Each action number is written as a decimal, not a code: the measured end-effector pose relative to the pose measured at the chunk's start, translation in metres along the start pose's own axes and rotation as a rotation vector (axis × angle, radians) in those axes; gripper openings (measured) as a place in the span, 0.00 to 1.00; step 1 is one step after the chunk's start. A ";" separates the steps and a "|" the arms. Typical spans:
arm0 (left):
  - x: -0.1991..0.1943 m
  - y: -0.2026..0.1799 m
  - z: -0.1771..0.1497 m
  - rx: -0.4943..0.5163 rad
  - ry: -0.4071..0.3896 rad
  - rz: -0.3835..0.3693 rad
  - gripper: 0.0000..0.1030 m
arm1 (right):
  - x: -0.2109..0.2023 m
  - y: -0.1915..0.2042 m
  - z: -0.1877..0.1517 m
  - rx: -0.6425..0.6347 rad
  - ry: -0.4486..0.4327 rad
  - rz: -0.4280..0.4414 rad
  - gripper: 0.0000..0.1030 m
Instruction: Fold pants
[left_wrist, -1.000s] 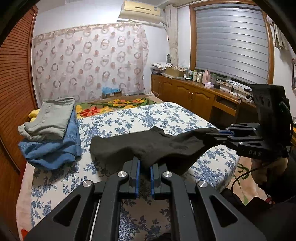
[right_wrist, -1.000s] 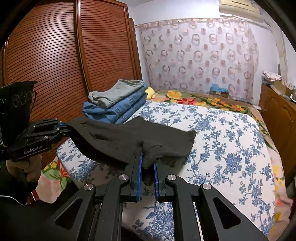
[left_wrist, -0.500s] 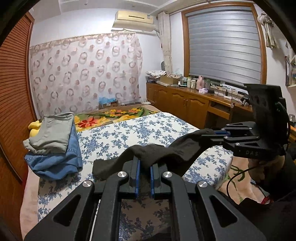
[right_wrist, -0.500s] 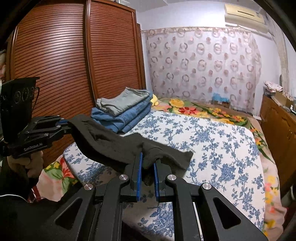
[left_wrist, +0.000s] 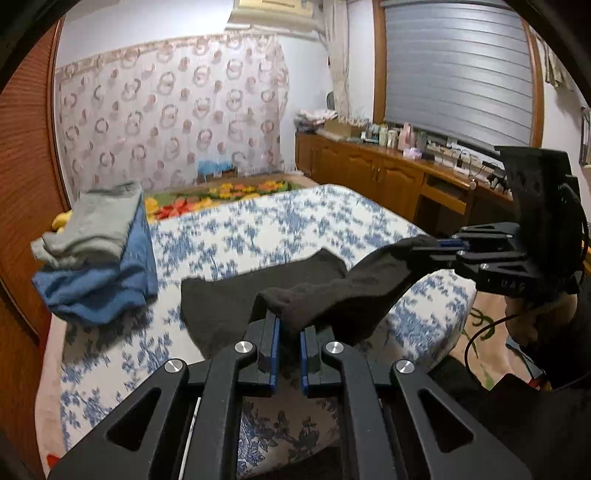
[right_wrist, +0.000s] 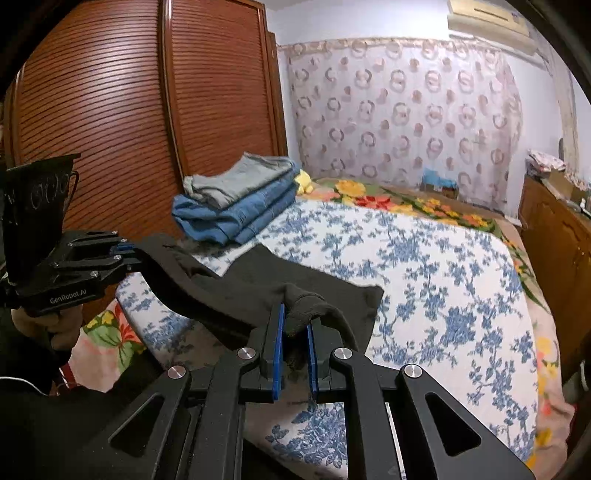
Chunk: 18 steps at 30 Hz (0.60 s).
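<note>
left tool (left_wrist: 287, 334) clamping a bunched edge of the black pants (left_wrist: 258, 299), blue pads pinching the cloth. right tool (right_wrist: 295, 334) likewise clenched on another gathered part of the same edge. stretching the held edge between the two tools, lifted just above the near end of the bed (right_wrist: 424, 266), with the rest of the garment trailing down onto the blue-flowered sheet. sitting farther back on the bed's wardrobe side, well apart from the pants, a stack of folded clothes (right_wrist: 236, 199), grey on top of blue denim. hanging at the far wall, a patterned curtain (left_wrist: 173, 110).
</note>
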<state>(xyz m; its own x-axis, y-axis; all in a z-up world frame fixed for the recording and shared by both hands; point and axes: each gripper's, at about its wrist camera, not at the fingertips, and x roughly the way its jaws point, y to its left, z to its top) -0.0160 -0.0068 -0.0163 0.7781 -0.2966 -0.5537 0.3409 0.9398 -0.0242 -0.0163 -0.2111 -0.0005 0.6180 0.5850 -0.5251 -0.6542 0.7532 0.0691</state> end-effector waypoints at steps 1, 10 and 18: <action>0.002 0.000 -0.002 -0.001 0.007 0.001 0.09 | 0.003 0.000 0.000 0.003 0.007 0.002 0.10; 0.013 0.009 0.003 -0.009 0.009 0.026 0.09 | 0.021 -0.005 0.014 0.005 0.014 -0.007 0.10; 0.022 0.022 0.022 -0.027 -0.025 0.053 0.09 | 0.045 -0.013 0.033 0.010 -0.007 -0.019 0.10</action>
<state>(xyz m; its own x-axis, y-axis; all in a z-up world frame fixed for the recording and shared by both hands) 0.0203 0.0038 -0.0103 0.8079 -0.2501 -0.5337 0.2847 0.9584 -0.0182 0.0345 -0.1848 0.0030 0.6332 0.5725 -0.5208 -0.6380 0.7671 0.0676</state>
